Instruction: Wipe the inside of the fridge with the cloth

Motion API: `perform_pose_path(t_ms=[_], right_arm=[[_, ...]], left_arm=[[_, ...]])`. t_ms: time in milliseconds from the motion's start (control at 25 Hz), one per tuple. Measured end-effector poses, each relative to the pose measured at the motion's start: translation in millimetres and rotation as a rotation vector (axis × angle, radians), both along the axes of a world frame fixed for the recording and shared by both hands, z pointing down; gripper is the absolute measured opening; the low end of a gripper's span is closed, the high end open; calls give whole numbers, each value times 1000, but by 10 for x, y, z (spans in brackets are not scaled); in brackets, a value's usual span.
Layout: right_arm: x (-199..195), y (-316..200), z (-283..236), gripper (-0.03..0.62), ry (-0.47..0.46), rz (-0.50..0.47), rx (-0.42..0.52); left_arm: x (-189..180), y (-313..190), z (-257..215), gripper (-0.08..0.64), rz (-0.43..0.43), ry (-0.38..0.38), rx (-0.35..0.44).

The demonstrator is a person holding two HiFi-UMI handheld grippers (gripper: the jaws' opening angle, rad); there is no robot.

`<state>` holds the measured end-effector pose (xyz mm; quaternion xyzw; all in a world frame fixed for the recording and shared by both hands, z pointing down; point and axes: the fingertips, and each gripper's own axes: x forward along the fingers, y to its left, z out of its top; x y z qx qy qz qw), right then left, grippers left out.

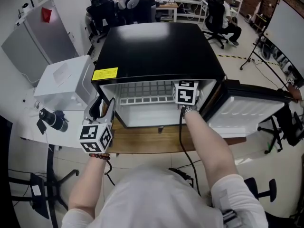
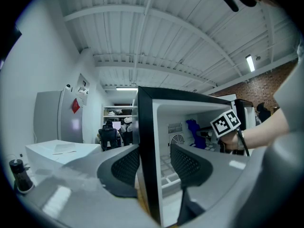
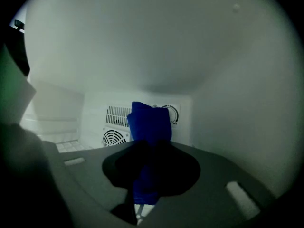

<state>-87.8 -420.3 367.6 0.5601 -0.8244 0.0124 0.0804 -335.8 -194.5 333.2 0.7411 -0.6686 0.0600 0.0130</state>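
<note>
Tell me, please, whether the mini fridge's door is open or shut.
Open. The door stands swung out to the right of the mini fridge, leaving its white interior and wire shelf exposed.

— What colour is the fridge (image 1: 156,46)?
— Glossy black outside, plain white inside. Its wire shelf (image 1: 142,95) is a white grid, and a yellow label (image 1: 105,73) sits on the black top.
— And the cloth (image 3: 149,127)?
— Deep blue against the white back wall.
— The tools?
— The left hand-held gripper (image 2: 155,151) is grey, with black pads (image 2: 185,163) in a fine dotted pattern. The right hand-held gripper (image 3: 151,148) is grey too, dark at the jaws. Each marker cube (image 1: 186,93) is white with black squares.
— The worktop (image 1: 152,141)?
— Light-brown wood. The box (image 1: 66,80) beside the fridge is white.
</note>
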Motion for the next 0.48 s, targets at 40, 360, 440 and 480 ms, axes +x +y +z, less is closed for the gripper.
perform_pose_path(t_ms=[40, 360, 440, 480], right_arm=[[17, 2, -1, 80, -1, 4, 0], [-213, 265, -215, 80, -23, -88, 51], [-446, 399, -239, 80, -24, -142, 59], [-578, 467, -248, 80, -26, -171, 62]], left_arm=[[1, 3, 1, 199, -1, 0, 0], [38, 12, -37, 199, 6, 8, 7], [35, 6, -35, 202, 10, 9, 5], [32, 6, -33, 202, 12, 9, 4]])
